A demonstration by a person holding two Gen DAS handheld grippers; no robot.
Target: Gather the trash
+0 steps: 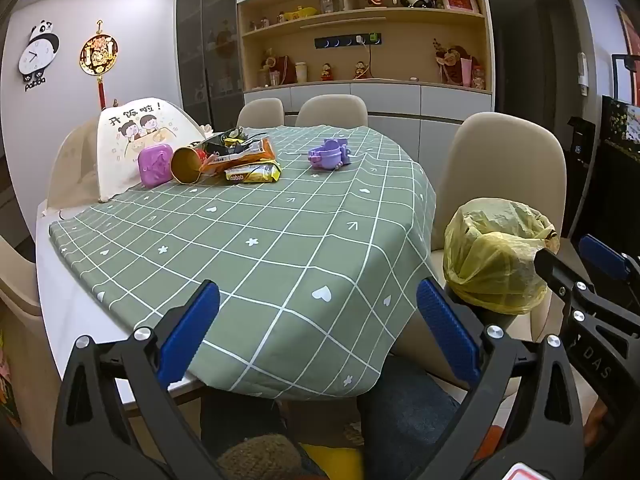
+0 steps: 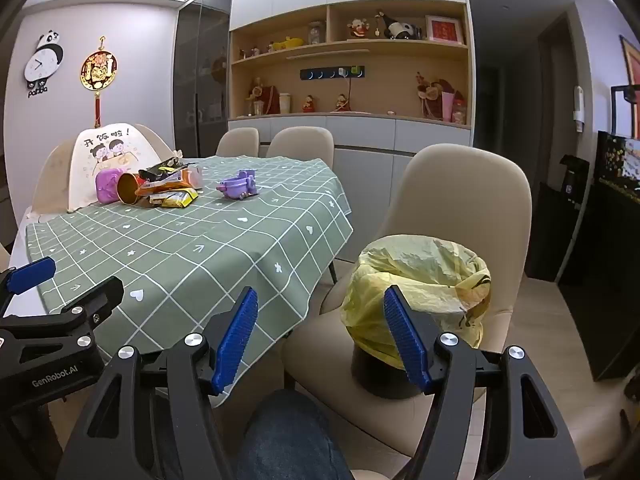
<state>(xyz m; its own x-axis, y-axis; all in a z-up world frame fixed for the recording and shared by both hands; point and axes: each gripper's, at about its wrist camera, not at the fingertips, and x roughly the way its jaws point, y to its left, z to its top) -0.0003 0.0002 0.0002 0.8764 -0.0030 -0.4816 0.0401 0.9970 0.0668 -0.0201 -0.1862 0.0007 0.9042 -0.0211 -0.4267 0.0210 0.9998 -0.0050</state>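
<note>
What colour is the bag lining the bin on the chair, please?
The bag is pale yellow, seen best in the right wrist view.

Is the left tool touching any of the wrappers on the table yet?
Apart. The left wrist view shows the left tool open over the near table edge, with bare green tablecloth between it and the wrappers at the far end.

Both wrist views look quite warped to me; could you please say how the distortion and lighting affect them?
Left wrist view: fisheye bends the cabinet edges and darkens the corners; tablecloth evenly lit, wrappers sharp. Right wrist view: same bowing and dark corners; the bin is clear, the room at right dim.
</note>
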